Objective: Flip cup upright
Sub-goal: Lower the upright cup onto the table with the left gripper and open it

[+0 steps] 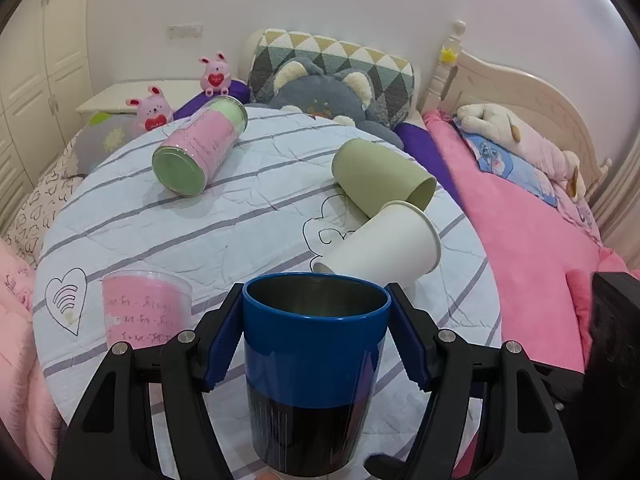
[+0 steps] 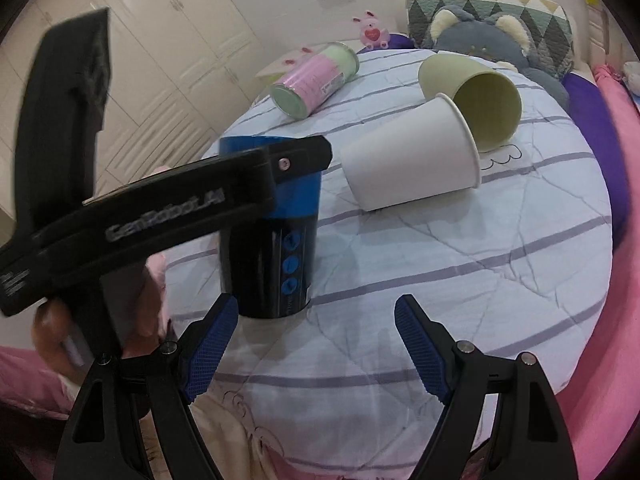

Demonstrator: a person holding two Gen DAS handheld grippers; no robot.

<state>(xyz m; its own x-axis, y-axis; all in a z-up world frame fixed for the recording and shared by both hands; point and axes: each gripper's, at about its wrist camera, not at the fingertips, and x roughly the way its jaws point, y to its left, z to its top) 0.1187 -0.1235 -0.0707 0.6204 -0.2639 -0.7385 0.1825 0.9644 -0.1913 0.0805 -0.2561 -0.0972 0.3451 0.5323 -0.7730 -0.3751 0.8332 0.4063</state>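
A blue and black metal cup point(image 1: 314, 368) stands upright, mouth up, on the round quilted table; it also shows in the right wrist view point(image 2: 272, 240). My left gripper point(image 1: 316, 336) has its jaws on both sides of the cup's blue band, pads close to the wall with a thin gap, so it looks open. The left gripper's arm point(image 2: 160, 216) crosses in front of the cup in the right wrist view. My right gripper point(image 2: 316, 348) is open and empty, just to the right of the cup's base.
A white paper cup point(image 1: 384, 244) and a green cup point(image 1: 380, 172) lie on their sides behind. A pink-labelled canister point(image 1: 200, 148) lies on its side at the far left. A clear pink cup point(image 1: 146, 312) stands left. A pink bed point(image 1: 540, 232) is right.
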